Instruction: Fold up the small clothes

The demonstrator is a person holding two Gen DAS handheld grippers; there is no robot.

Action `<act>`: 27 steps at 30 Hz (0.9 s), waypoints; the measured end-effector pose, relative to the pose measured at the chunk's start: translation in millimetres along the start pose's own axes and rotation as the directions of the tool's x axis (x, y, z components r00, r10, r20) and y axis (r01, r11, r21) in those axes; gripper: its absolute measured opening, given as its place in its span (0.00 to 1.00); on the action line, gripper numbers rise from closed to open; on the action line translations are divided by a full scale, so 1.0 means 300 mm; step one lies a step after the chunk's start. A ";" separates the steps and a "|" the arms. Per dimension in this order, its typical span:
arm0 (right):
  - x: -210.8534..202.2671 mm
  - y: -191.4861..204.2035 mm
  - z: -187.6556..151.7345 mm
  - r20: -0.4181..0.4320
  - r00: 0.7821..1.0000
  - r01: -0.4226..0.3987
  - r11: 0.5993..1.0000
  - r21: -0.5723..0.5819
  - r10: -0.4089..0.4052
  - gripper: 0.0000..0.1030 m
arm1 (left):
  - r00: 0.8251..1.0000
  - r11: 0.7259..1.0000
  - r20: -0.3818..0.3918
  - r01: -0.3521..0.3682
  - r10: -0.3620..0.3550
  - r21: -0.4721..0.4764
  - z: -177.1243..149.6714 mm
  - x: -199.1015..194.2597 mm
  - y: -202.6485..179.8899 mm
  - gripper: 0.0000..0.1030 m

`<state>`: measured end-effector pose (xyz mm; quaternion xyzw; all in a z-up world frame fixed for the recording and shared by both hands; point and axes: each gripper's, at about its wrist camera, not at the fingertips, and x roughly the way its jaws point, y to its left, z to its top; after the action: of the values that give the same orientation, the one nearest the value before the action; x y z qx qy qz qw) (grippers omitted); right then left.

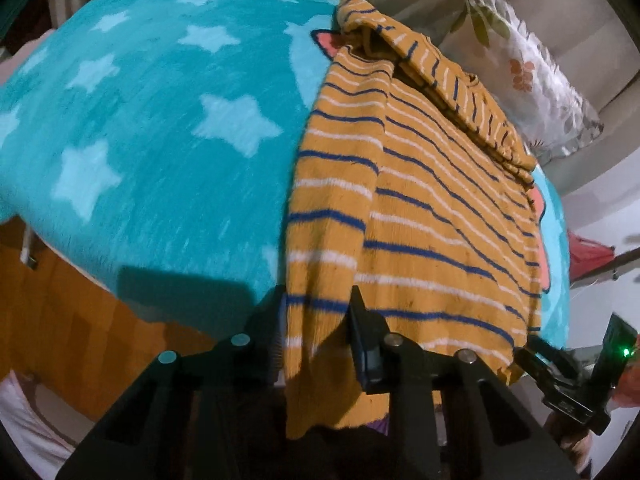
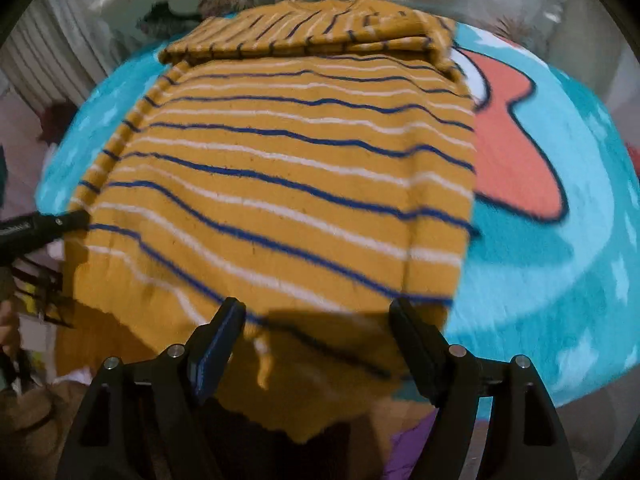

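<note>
A mustard sweater [image 1: 420,200] with blue and white stripes lies flat on a teal star blanket [image 1: 160,120], its top part folded down and its hem hanging over the near edge. My left gripper [image 1: 316,300] straddles the sweater's left folded edge near the hem. Its jaws are narrow, with the cloth running between the fingers, and I see no firm pinch. In the right wrist view the sweater [image 2: 300,180] fills the middle. My right gripper [image 2: 316,308] stands wide open over the hem's right part, gripping nothing.
The blanket [image 2: 560,240] carries a coral and black cartoon print to the sweater's right. A floral pillow [image 1: 532,80] lies beyond the sweater. An orange wooden bed side [image 1: 60,300] drops below the blanket's edge. The left gripper's body [image 2: 40,228] shows at the left edge.
</note>
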<state>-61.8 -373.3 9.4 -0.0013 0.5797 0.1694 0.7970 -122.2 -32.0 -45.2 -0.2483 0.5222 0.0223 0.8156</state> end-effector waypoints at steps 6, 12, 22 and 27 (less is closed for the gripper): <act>-0.115 -0.107 -0.065 0.087 0.995 -0.053 0.991 0.120 0.043 0.78 | 0.998 0.996 0.015 0.057 -0.056 -0.072 -0.016 -0.008 0.024 0.42; -0.092 -0.201 -0.092 0.061 0.993 -0.117 0.962 0.246 0.105 0.78 | 0.997 0.996 -0.014 0.073 -0.074 -0.047 -0.035 0.019 -0.016 0.62; -0.015 -0.141 -0.076 -0.024 0.986 -0.158 0.971 0.178 0.164 0.80 | 0.994 0.992 -0.093 0.044 -0.055 -0.121 -0.057 0.078 -0.001 0.42; -0.004 -0.161 -0.084 -0.074 0.969 -0.219 0.956 0.196 0.237 0.50 | 0.995 0.995 -0.094 0.024 -0.033 -0.098 -0.058 0.055 -0.026 0.22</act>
<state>-72.4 -424.0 -7.1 0.1322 0.6273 0.2050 0.7396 -127.1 -50.0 -62.4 -0.2958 0.5554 0.0241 0.7769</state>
